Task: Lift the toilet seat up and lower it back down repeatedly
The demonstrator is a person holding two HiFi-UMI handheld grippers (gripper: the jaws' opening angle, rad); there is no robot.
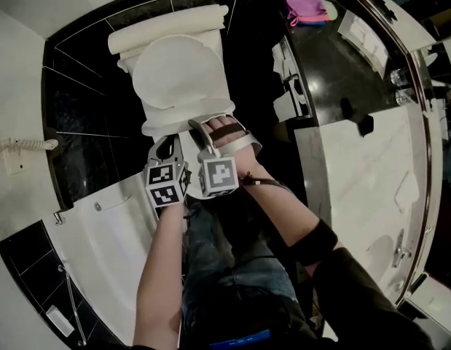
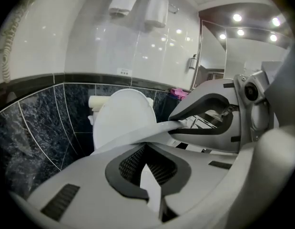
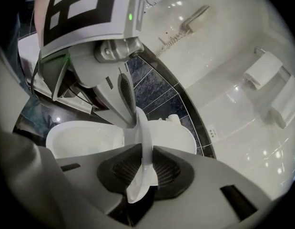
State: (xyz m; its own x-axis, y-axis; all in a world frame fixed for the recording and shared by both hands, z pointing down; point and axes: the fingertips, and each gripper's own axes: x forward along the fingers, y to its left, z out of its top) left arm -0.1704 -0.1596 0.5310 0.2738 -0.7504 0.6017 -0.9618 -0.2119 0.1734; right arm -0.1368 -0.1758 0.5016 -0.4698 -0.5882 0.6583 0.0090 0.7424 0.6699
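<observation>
**Toilet seat** [image 1: 187, 121]: at 12 o'clock from the person in the head view. It is partly raised and stands between the bowl [image 3: 80, 140] and the upright lid [image 1: 178, 68].

**Left gripper** [image 2: 146, 165]: jaws closed on the seat's front rim, with the dark pads against its white edge.

**Right gripper** [image 3: 143, 168]: likewise clamped on that rim, at the left one's 3 o'clock (the two sit side by side, nearly touching).

**Surroundings:**
- The cistern [image 1: 167, 29] sits behind the lid, against the black wall tiles [image 1: 79, 86].
- A pink cloth [image 1: 305, 4] lies at 1 o'clock on the dark counter [image 1: 334, 57].
- A wall handset [image 1: 21, 144] is at 9 o'clock.
</observation>
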